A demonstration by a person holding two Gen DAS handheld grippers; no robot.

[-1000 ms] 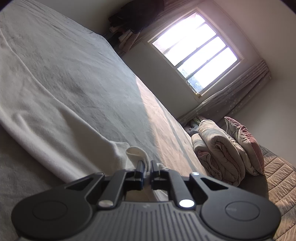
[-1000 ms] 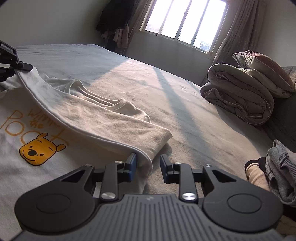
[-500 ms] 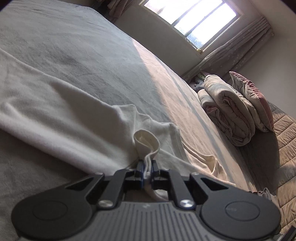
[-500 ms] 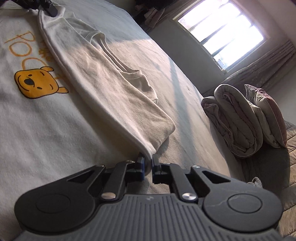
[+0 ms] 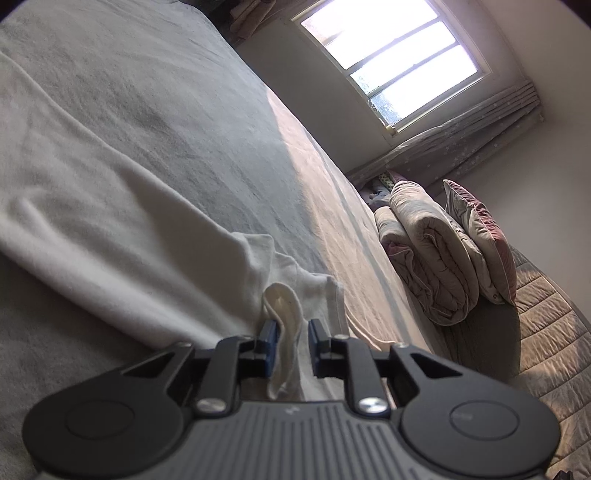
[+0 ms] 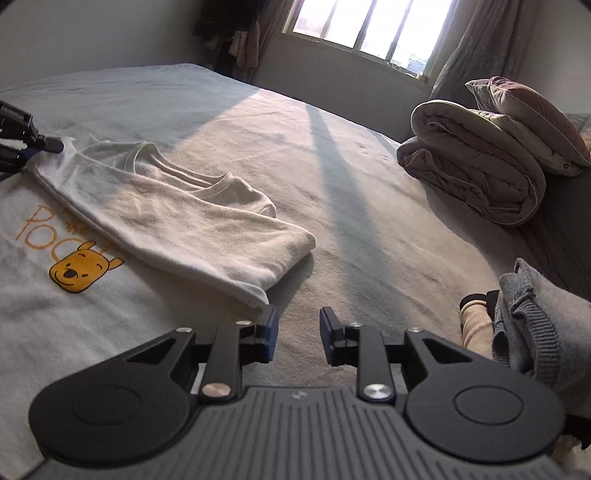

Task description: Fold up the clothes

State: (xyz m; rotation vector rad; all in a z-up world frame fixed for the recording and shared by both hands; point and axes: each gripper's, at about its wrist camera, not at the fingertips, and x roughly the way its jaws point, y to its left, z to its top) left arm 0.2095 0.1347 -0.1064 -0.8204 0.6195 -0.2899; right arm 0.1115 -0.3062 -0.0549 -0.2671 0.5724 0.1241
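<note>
A white T-shirt [image 6: 184, 221] with a yellow bear print [image 6: 79, 271] lies on the bed, one side folded over into a long band. My right gripper [image 6: 295, 334] is open and empty, just past the band's near corner. My left gripper [image 5: 290, 345] is open, with a loose fold of the shirt's edge [image 5: 282, 306] still lying between its fingers. The left gripper also shows in the right wrist view [image 6: 26, 146] at the shirt's far corner.
The bed [image 6: 332, 155] has a grey cover. A rolled duvet [image 6: 476, 158] and a pillow [image 6: 524, 110] lie at the right. Grey clothes [image 6: 535, 321] lie piled at the near right. A window [image 6: 369, 33] is behind.
Both grippers have opened. The right one let go of the folded band's corner and drew back. The left one released the shirt's edge, which now rests loose between its fingers.
</note>
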